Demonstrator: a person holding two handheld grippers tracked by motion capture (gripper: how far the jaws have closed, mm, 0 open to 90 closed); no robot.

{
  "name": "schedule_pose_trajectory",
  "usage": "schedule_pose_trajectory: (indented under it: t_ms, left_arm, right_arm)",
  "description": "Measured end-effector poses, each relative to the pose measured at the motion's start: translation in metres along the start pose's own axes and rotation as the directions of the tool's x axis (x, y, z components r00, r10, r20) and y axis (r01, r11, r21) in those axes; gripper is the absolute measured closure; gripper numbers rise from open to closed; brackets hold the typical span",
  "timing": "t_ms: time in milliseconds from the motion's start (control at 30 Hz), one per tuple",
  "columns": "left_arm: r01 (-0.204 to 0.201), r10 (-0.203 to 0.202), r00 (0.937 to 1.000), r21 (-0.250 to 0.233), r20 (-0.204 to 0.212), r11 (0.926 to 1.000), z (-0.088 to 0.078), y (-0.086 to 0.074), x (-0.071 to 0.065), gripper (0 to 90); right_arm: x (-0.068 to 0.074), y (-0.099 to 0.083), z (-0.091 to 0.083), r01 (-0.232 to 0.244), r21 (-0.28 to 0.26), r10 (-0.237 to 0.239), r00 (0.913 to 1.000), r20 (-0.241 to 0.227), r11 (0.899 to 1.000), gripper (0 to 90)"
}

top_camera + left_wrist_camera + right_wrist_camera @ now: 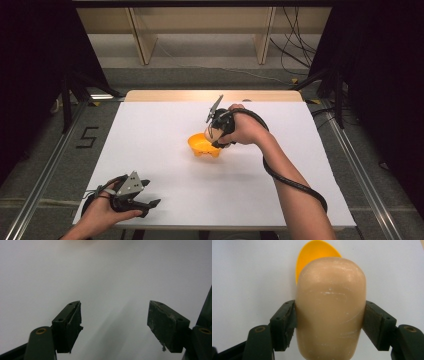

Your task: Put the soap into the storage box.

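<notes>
Nearest, at the table's (165,165) front left corner: left gripper (148,204) low over the white surface, jaws spread wide, pads (72,325) bare, nothing between. Farther in, near the table's middle: right gripper (212,135) clamped on a tan rounded block (330,312), one pad (287,322) pressed flat on each long side, about at mid-length. Looks like a smooth, hard-moulded piece, perhaps a potato or bread-loaf toy; probably light and stiff, unlikely to give under the pads. Faint scuffs and a dull sheen on the skin, so likely a little slippery, with curved flanks that could let it squirt forward if squeezed near the rounded end. Best hold judged to be just where it is now, across the narrower width at the straightest part of the flanks. Long axis running along the jaws, away from the gripper's camera, domed end pointing outward and downward. Just beyond that end and partly hidden under it: the yellow bowl (312,257), open side up, standing on small feet in the high view. Block poised at the bowl's rim; touching or just above, cannot tell.
</notes>
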State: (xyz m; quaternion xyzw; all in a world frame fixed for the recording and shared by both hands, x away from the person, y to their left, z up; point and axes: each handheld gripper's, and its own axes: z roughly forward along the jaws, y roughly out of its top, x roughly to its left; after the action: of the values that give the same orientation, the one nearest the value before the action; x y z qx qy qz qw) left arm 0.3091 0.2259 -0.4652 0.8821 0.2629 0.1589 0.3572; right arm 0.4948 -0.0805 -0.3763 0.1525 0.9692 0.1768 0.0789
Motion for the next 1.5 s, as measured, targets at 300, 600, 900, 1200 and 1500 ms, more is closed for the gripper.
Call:
schedule_pose_trajectory:
  t_ms: [300,600,900,1200,1500]
  left_arm:
    - [0.000,0.000,1.0000,-0.003,0.002,1.0000,0.000,0.001,0.000,27.3]
    - [0.002,-0.002,1.0000,-0.006,0.004,1.0000,0.000,0.001,-0.001,27.3]
    - [0.004,-0.004,1.0000,-0.016,-0.009,0.9999,0.000,0.002,0.000,27.3]
    - [-0.004,0.004,0.9998,-0.012,-0.017,0.9999,-0.002,0.001,0.002,27.3]
    - [0.006,-0.006,1.0000,-0.019,-0.008,0.9998,-0.001,0.001,0.001,27.3]
  right_arm:
    - [-0.002,0.008,0.003,0.035,-0.014,-0.035,0.9994,0.003,0.999,33.2]
    - [0.001,0.017,0.004,0.030,-0.029,-0.030,0.9995,-0.003,0.999,33.2]
    - [0.001,0.023,0.003,0.019,-0.029,-0.019,0.9998,-0.004,0.999,33.2]
    - [0.003,0.027,0.006,0.028,-0.046,-0.028,0.9996,-0.007,0.999,33.2]
    - [0.000,0.027,0.011,0.015,-0.036,-0.015,0.9999,-0.003,0.999,33.2]
